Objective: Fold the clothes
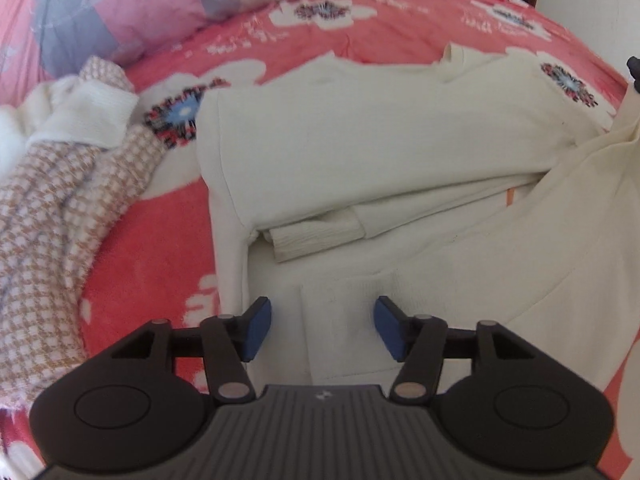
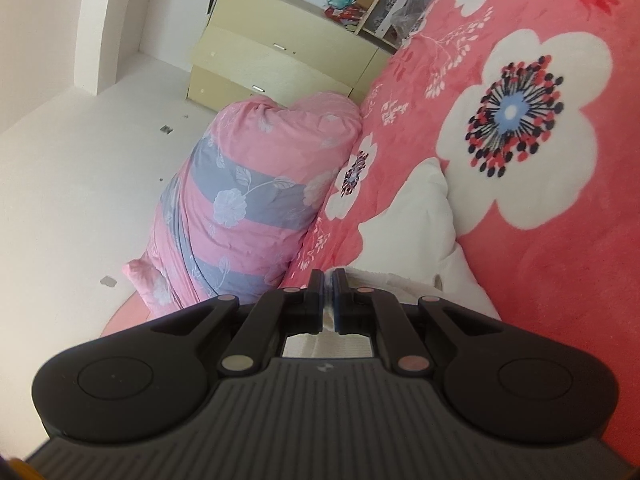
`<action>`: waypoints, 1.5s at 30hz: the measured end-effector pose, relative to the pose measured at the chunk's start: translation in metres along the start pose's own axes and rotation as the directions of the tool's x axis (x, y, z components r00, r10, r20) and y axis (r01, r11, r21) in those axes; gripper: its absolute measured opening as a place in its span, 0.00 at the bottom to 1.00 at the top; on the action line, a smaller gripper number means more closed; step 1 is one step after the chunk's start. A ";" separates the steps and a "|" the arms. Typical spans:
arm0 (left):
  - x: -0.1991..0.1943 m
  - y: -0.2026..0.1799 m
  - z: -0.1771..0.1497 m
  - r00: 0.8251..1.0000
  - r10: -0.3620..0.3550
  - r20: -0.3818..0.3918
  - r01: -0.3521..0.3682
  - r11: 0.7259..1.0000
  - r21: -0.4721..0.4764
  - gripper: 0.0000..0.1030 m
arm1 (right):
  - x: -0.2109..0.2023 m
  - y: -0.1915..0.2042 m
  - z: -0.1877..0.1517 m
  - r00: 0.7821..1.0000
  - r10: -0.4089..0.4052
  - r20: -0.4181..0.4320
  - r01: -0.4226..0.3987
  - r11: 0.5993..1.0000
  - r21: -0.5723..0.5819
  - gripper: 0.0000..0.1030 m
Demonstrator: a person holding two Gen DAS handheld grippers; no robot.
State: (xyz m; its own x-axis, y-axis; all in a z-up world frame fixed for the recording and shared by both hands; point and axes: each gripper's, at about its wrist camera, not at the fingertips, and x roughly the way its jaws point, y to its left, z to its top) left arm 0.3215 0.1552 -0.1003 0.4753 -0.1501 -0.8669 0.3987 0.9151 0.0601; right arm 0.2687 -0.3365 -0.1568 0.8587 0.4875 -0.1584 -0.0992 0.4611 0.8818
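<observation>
Left wrist: sweater [image 1: 380,140] edge, blanket [image 1: 160,232] beyond.

We are in a home bedroom: a bed [image 2: 540,300] under a pink flowered blanket, a striped pillow [image 2: 248,208], a pale chest of drawers [image 2: 280,64] by the white wall.

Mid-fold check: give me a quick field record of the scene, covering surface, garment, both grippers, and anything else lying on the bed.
surface: pink floral blanket on a bed
garment: cream sweater, spread out, one sleeve folded across the body, ribbed cuff on top
left gripper: open above the sweater's near part, nothing between the pads
right gripper: shut on cream fabric, one side of the sweater lifted
other clothes: checked garment heaped beside the sweater
bedding: pink and grey pillow at the bed's edge
</observation>
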 end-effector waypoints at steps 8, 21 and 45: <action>-0.001 -0.006 0.002 1.000 -0.022 0.006 0.022 1.000 -0.006 0.12 | 0.002 -0.002 0.000 1.000 -0.002 0.007 0.002 1.000 -0.020 0.03; -0.093 0.007 0.035 0.896 0.201 0.395 -0.111 0.965 -0.238 0.09 | -0.005 0.033 0.011 0.996 0.028 0.089 -0.021 0.996 -0.082 0.03; 0.092 0.080 0.166 0.921 0.313 0.230 -0.179 0.868 -0.464 0.37 | 0.179 -0.084 0.109 0.976 -0.213 0.038 0.201 0.958 0.204 0.10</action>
State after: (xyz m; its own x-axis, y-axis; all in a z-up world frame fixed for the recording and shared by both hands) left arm 0.5276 0.1528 -0.0927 0.7433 0.0623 -0.6661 -0.1029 0.9945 -0.0219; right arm 0.4857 -0.3691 -0.2108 0.8786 0.3497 -0.3252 0.1801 0.3880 0.9039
